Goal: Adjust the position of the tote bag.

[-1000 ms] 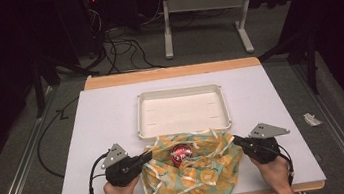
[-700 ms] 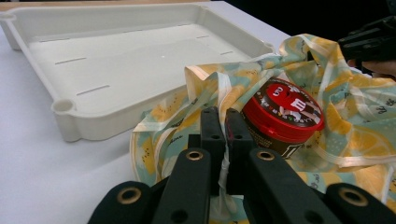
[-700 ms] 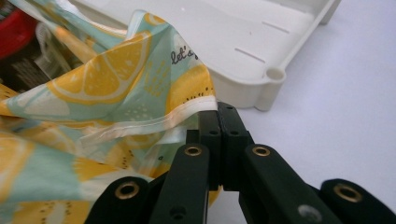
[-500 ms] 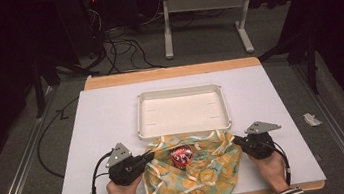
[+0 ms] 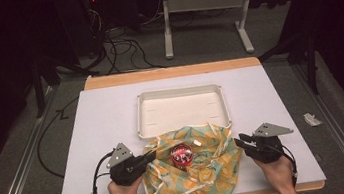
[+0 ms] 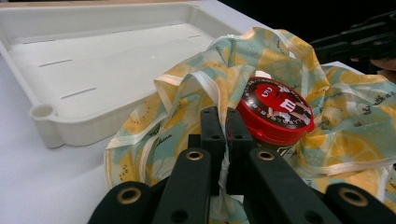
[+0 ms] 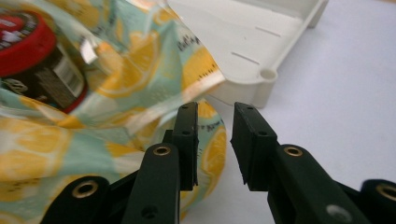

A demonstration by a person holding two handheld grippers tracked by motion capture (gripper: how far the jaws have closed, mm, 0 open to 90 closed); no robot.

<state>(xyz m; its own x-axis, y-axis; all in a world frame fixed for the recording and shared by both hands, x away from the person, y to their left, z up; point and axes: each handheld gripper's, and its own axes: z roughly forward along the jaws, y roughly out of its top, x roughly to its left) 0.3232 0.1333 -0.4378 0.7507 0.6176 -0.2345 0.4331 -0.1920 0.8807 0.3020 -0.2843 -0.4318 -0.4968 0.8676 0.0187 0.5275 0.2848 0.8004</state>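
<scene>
A lemon-print cloth [image 5: 195, 172] lies bunched at the table's front, around a can with a red lid [image 5: 182, 154]. My left gripper [image 5: 151, 154] is shut on the cloth's left edge; in the left gripper view its jaws [image 6: 226, 140] pinch the white hem, just in front of the can [image 6: 275, 112]. My right gripper [image 5: 238, 141] sits at the cloth's right edge. Its jaws [image 7: 215, 135] have just been opening and stand apart, with no pad pressing on the cloth [image 7: 116, 93]. The can [image 7: 37, 56] shows at the upper left there.
An empty white tray [image 5: 140, 116] stands just behind the cloth, its near rim touching the fabric. The white table top [image 5: 107, 115] stretches to both sides, with a wooden strip along the far edge. Cables trail from both grippers.
The right gripper's jaws have parted and let go of the cloth's right edge. The left gripper keeps its hold and has not moved.
</scene>
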